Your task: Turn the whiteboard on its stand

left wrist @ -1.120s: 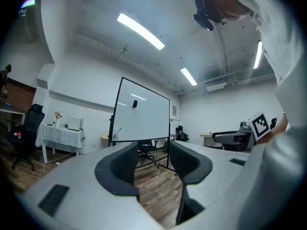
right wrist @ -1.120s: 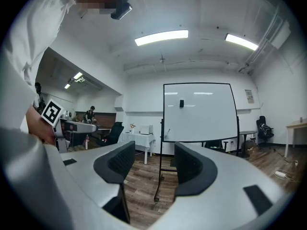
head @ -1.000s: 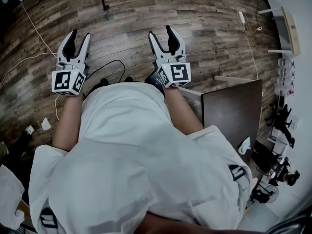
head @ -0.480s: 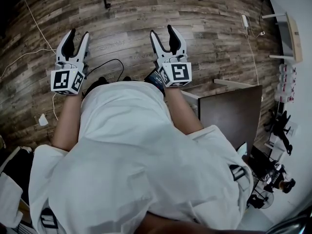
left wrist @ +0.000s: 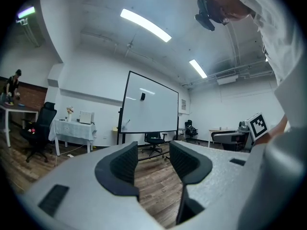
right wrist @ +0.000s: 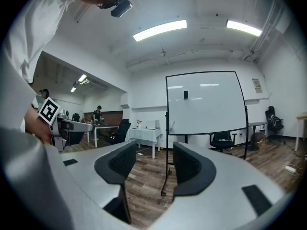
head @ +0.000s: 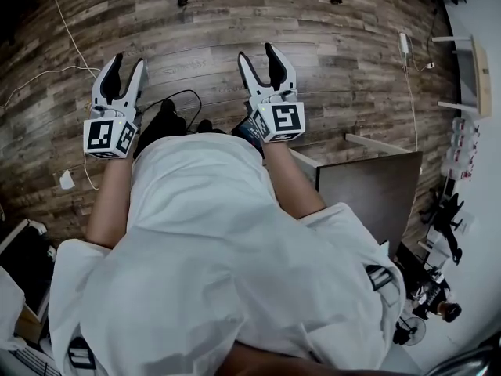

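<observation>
**Tongs wide and empty, whiteboard standing apart across the room**

Your left gripper [head: 129,59] hung over the wooden floor [head: 203,22] at the left of the head view, with its marker cube [head: 109,134] nearest your wrist. Its jaws stood wide apart. In the left gripper view, only bare floorboards showed between the two dark pads [left wrist: 123,164].

A black cable [head: 182,99] looped on the floor between your two hands. Your white shirt [head: 211,249] filled the lower part of the head view.

Your right gripper [head: 256,52] was held level with the left one and well apart from it. Its jaws were wide but closing, and the right gripper view showed nothing between them. To the right of it, a dark tabletop [head: 368,186] sat just beside your right arm.

The whiteboard [right wrist: 206,102] stood upright on its stand [right wrist: 167,152], ahead of both grippers and touched by neither. From the left gripper [left wrist: 153,152] it appeared past the jaws, with a table with a white cloth [left wrist: 72,128] and an office chair [left wrist: 41,128] off to its left. From the right gripper [right wrist: 154,162] it appeared just right of the jaw line, with one black leg of the stand reaching the floor beyond the gap. The board's face was white and nearly blank, with one small dark item fixed near its top.
</observation>
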`<state>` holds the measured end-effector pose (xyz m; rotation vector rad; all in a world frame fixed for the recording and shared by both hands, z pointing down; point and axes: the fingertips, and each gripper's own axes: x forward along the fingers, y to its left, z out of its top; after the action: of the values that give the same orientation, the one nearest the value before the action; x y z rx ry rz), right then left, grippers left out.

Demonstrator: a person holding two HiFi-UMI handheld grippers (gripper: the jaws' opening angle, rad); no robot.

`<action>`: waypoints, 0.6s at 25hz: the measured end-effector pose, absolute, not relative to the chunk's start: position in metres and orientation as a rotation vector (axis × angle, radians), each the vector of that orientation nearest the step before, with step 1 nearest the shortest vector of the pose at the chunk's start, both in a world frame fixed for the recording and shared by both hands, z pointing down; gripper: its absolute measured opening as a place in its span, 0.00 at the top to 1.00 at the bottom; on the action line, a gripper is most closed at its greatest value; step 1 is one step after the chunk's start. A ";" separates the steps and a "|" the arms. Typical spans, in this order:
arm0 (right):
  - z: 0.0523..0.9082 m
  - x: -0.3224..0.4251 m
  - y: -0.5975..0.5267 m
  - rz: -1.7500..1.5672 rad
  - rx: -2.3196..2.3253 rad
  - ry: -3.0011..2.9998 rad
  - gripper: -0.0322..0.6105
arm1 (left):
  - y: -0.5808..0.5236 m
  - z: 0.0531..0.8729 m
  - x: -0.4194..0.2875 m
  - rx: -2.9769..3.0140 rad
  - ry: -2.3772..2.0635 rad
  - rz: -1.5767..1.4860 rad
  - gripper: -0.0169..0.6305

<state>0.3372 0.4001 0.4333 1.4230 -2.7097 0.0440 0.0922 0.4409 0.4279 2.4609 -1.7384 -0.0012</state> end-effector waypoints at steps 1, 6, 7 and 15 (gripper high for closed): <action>0.436 0.335 0.396 0.051 1.416 -2.709 0.58 | 0.438 0.430 0.090 2.454 -1.742 0.002 0.68; 0.440 0.329 0.373 0.055 1.414 -2.690 0.58 | 0.413 0.437 0.086 2.462 -1.724 0.010 0.68; 0.439 0.328 0.366 0.048 1.422 -2.686 0.58 | 0.404 0.438 0.084 2.465 -1.716 0.007 0.68; 0.431 0.315 0.287 0.029 1.456 -2.637 0.59 | 0.307 0.431 0.068 2.501 -1.664 -0.050 0.68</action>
<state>0.3150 0.2866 0.4306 1.4560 -2.6366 0.0289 0.0680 0.3073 0.4311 2.5013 -1.6642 -0.0503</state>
